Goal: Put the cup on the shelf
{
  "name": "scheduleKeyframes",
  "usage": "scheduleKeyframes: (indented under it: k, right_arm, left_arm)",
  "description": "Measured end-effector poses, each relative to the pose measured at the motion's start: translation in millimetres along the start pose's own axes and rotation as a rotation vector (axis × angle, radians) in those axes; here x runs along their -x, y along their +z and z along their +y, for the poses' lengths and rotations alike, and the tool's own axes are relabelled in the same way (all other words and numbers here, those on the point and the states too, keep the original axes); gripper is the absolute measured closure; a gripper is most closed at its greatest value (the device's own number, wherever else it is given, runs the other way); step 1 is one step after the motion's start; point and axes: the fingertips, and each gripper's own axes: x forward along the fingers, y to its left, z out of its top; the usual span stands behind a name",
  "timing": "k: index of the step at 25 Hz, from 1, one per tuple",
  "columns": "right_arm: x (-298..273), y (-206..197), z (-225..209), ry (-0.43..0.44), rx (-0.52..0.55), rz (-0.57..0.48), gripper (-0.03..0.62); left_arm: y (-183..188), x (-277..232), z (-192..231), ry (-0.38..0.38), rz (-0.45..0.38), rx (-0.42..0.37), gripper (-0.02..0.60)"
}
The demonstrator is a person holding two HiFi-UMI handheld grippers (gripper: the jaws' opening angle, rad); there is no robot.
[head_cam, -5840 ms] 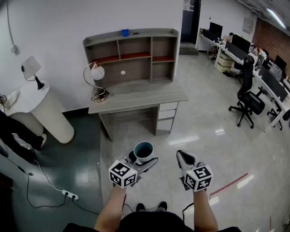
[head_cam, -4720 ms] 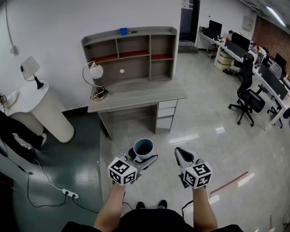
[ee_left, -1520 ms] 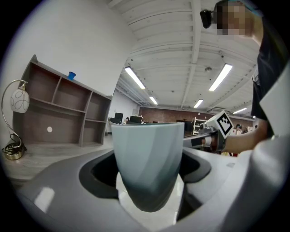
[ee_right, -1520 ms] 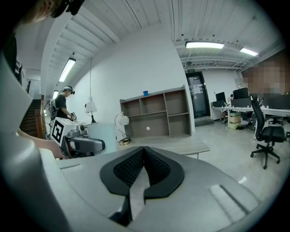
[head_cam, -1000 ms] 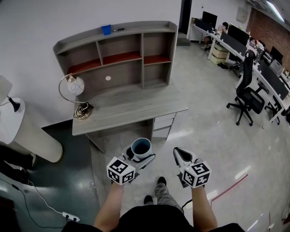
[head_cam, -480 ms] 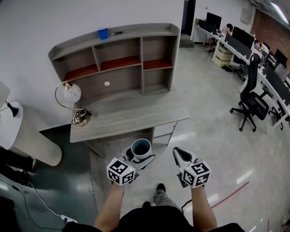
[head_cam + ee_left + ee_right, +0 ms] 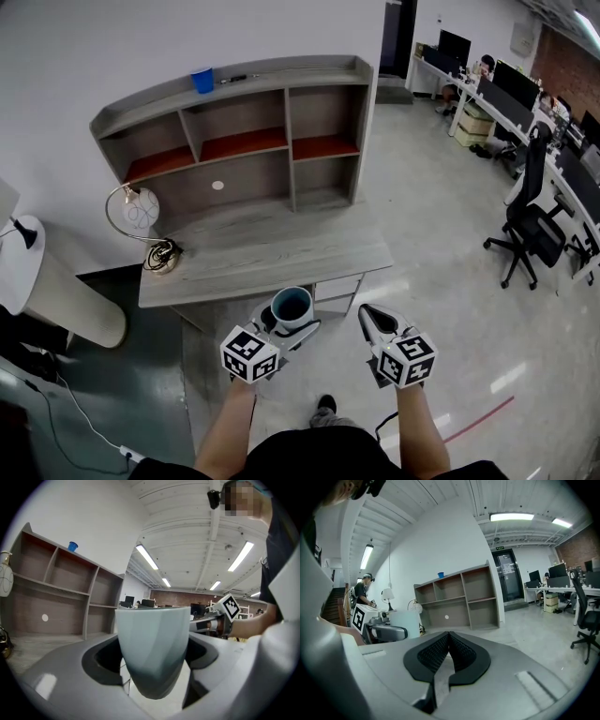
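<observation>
We hold the cup (image 7: 292,305) upright, clamped in our left hand-held gripper (image 7: 291,322). The shelf (image 7: 246,142) stands at twelve o'clock, beyond the tabletop (image 7: 272,248). Our right hand-held gripper (image 7: 374,322) is closed and empty.

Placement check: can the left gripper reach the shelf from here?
Probably not yet. The left gripper, shut on the cup, hangs near the front edge of the desk; the shelf stands at its back. Nothing stands between them.

The left claw (image 7: 152,656) clamps an upright pale cup (image 7: 152,634), with the wooden shelf (image 7: 61,597) beyond at left.
</observation>
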Motion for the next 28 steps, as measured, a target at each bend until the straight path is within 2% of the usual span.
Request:
scheduleKeyframes:
  k: [9, 20, 28]
  right_arm:
    - [-18.7, 9.0, -48.8, 0.03, -0.009, 0.008, 0.582]
    - [-42.7, 6.1, -69.8, 0.062, -0.031, 0.031, 0.582]
    - [-68.1, 19.1, -97.4, 0.028, -0.033, 0.027, 0.582]
  left_arm:
    - [5.1, -42.6, 14.0, 0.039, 0.004, 0.005, 0.213]
    - [-1.0, -59.3, 34.2, 0.084, 0.023, 0.031, 0.213]
    - [7.3, -80.6, 74.8, 0.09, 0.011, 0.037, 0.213]
